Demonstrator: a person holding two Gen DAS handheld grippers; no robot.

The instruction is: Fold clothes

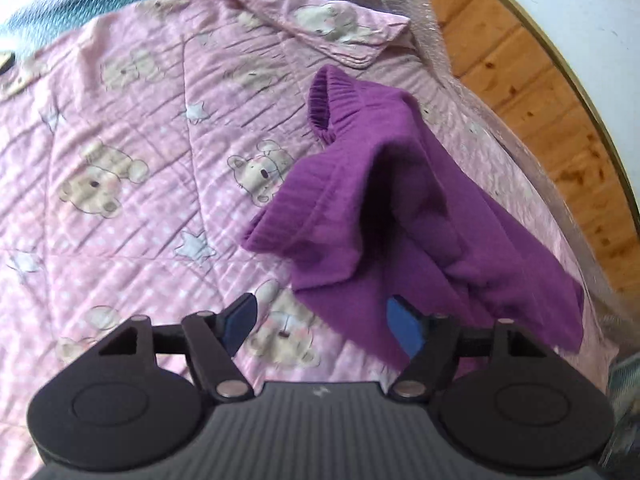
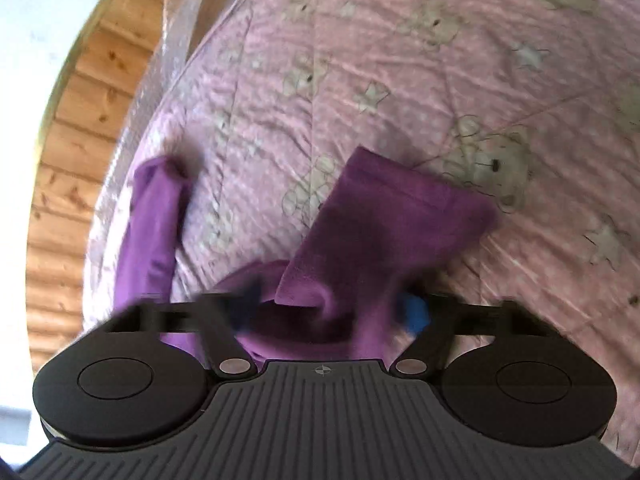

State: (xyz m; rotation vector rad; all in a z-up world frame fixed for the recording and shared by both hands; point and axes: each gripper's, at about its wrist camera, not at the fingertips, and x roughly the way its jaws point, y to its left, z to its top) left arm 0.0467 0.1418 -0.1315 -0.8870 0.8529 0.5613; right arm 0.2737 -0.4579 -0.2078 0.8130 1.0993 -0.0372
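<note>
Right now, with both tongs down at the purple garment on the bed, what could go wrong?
1. The purple garment lies bunched near the edge of the pink quilt; a tug could drag it off toward the wooden wall.
2. The left tongs stand open with cloth only beside one pad, so they may close on nothing.
3. The right tongs straddle a thick fold and may pinch several layers.
</note>
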